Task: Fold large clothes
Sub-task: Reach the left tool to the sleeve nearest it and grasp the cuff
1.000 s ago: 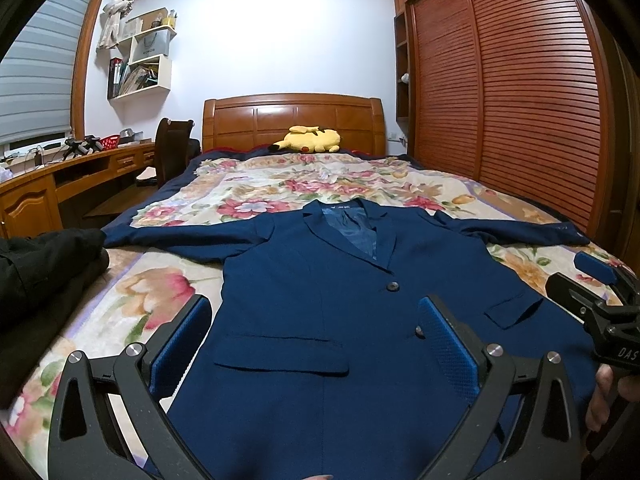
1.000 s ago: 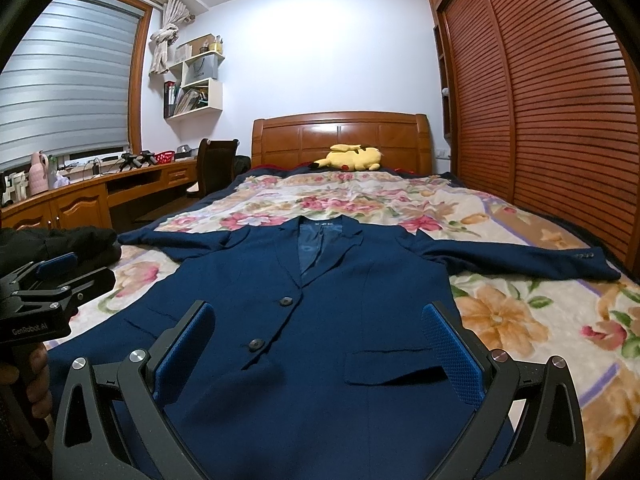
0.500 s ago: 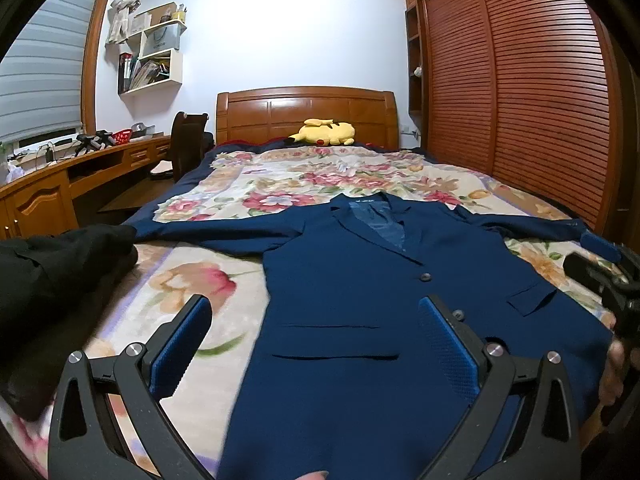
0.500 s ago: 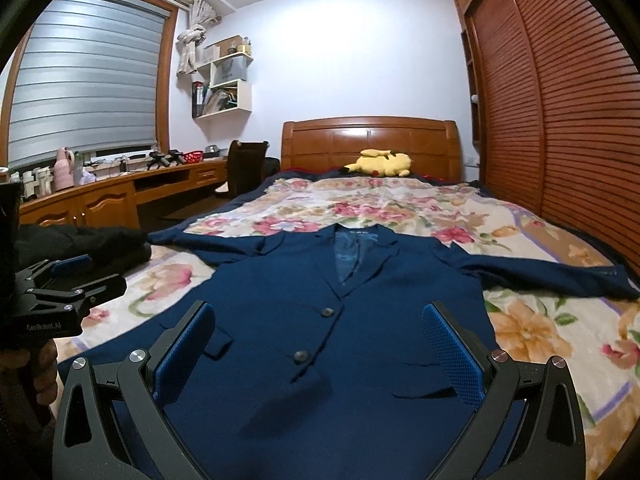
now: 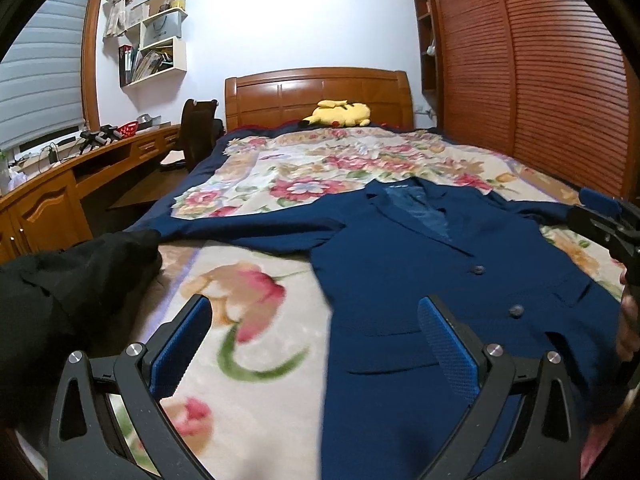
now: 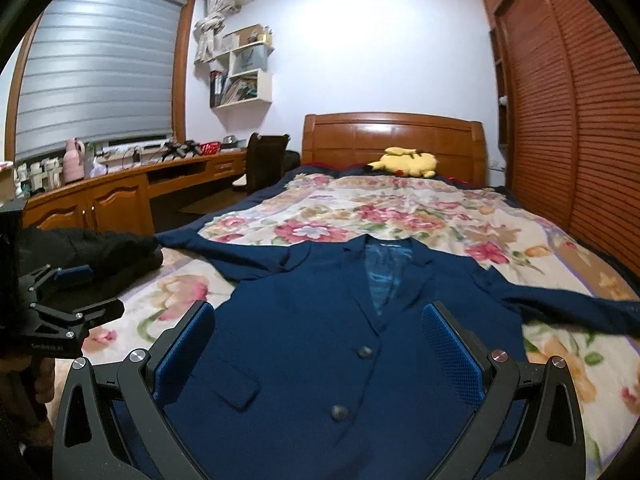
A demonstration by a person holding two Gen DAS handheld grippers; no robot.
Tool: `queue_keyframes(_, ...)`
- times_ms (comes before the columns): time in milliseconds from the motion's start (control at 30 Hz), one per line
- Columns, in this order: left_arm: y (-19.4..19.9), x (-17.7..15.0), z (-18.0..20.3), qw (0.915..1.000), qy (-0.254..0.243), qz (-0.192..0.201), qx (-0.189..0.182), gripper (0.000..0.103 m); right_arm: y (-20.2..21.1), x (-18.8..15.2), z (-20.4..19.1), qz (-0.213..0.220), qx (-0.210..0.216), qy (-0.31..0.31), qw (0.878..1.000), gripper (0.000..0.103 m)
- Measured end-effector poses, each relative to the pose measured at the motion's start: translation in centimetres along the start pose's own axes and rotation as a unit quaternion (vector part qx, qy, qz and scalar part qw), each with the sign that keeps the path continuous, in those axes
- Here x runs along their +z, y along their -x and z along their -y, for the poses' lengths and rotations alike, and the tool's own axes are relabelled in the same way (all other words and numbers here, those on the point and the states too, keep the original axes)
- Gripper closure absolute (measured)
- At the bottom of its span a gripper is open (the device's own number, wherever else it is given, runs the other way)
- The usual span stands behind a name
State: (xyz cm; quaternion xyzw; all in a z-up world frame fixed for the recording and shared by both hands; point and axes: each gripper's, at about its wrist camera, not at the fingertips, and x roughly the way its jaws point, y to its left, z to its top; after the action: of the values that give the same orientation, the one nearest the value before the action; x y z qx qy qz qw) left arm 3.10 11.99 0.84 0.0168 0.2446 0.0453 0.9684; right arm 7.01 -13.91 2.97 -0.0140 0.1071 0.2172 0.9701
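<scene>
Hovering both grippers, left (image 5: 316,340) and right (image 6: 318,344), jaws wide and empty, over the navy blazer (image 6: 340,320) spread flat at lower centre on the floral bedspread (image 6: 400,216). I judge folding not begun; next I'd grasp the left sleeve (image 5: 248,228).

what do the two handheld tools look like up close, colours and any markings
Both the left tool and the right tool have matte black, cut-out frames with silver bolts and blue textured pads. The left tool's body carries small white lettering, too blurred to read. No cables or sleeves show.
</scene>
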Motion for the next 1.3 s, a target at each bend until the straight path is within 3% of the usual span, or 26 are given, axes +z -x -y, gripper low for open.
queue_keyframes(367,-7.7,0.8,-4.1,0.998,0.0,-0.062,0.011,0.02,-7.9,1.0,-0.2,-0.049,0.012,0.051,0.997,0.0)
queue_keyframes(600,-12.7,2.7,-5.9,0.9961,-0.007,-0.08,0.035,0.02,-11.8,1.5,0.3,-0.089,0.021,0.063,0.994,0.0)
queue_keyframes(1100,-25.6,8.1,-11.2,0.9913,0.056,-0.102,0.061,0.02,-13.2,2.1,0.7,-0.123,0.021,0.062,0.99,0.0)
queue_keyframes(1300,-29.7,8.2,-13.9,0.9824,0.08,-0.131,0.106,0.02,-13.0,1.7,0.5,-0.132,0.027,0.053,0.989,0.0)
